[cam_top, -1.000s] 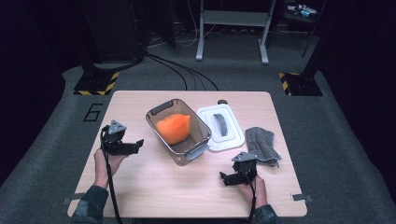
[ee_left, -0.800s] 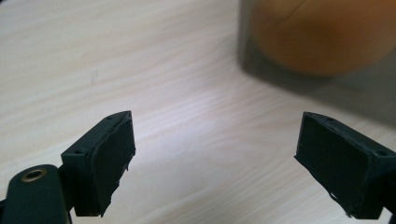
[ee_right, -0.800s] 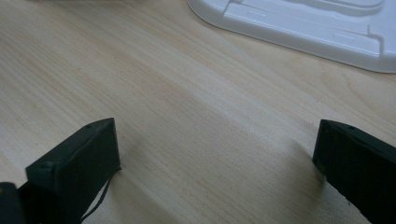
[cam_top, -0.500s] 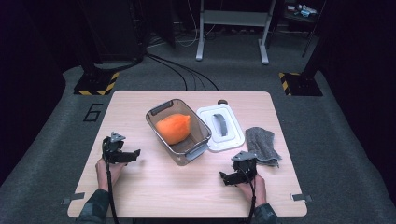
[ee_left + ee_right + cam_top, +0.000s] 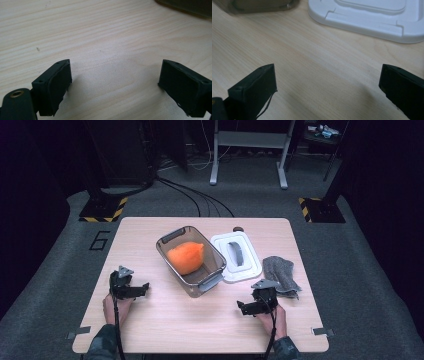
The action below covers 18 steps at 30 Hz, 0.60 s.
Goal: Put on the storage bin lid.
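Note:
A clear plastic bin (image 5: 212, 281) stands at the middle of the wooden table (image 5: 200, 330) with an orange cloth (image 5: 185, 257) inside. Its white lid (image 5: 239, 270) lies flat just right of it, grey handle up. A grey cloth (image 5: 280, 272) lies right of the lid. My left gripper (image 5: 143, 289) rests low at the table's front left, open, with bare wood between its jaws (image 5: 113, 82). My right gripper (image 5: 243, 308) rests at the front right, open over bare wood (image 5: 328, 87), the white lid (image 5: 372, 17) and a bin corner (image 5: 262, 6) ahead of it.
Black cables (image 5: 195, 200) run over the grey floor behind the table. A metal stand (image 5: 247, 150) is at the back, and yellow-black striped blocks (image 5: 102, 210) sit at both rear sides. A number 6 (image 5: 99, 240) is marked left of the table.
My left gripper has drawn back toward the table's front edge and settled lower. The right gripper has barely moved.

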Each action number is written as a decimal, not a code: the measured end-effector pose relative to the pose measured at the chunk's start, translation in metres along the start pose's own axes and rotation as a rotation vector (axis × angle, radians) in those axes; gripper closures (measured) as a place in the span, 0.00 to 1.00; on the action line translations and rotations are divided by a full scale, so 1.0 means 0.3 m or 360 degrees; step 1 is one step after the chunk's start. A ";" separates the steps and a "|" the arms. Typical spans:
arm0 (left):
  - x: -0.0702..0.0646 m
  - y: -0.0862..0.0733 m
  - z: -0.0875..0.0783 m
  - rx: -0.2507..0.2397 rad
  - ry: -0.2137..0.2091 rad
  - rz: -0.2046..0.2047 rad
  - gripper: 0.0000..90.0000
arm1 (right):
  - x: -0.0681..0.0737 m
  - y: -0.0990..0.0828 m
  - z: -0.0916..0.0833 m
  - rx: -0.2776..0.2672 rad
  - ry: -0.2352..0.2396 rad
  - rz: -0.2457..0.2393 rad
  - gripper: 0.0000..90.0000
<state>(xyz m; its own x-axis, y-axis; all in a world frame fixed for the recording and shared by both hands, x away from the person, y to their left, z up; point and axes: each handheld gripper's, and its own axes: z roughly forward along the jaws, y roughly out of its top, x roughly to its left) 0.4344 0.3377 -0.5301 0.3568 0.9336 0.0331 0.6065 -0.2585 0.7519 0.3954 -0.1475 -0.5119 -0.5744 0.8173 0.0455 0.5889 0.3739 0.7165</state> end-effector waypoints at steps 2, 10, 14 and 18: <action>0.002 0.002 -0.001 0.0017 -0.0002 0.0000 0.12 | -0.001 0.020 -0.014 -0.0018 -0.0023 -0.0001 0.01; 0.005 0.016 0.020 0.0022 0.0005 -0.0085 0.12 | -0.022 0.109 -0.023 -0.0013 -0.0054 -0.0008 0.02; 0.002 0.018 0.021 0.0026 0.0005 -0.0086 0.12 | -0.044 0.151 -0.009 -0.0036 -0.0043 0.0009 0.03; 0.000 0.020 0.025 0.0018 -0.0022 -0.0063 0.12 | -0.057 0.190 0.017 -0.0018 -0.0053 0.0032 0.03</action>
<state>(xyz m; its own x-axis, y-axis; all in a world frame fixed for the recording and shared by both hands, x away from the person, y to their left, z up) 0.4433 0.3344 -0.5306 0.3422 0.9396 -0.0057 0.6281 -0.2242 0.7451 0.4417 -0.1380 -0.4755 -0.5433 0.8387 0.0368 0.5933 0.3526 0.7236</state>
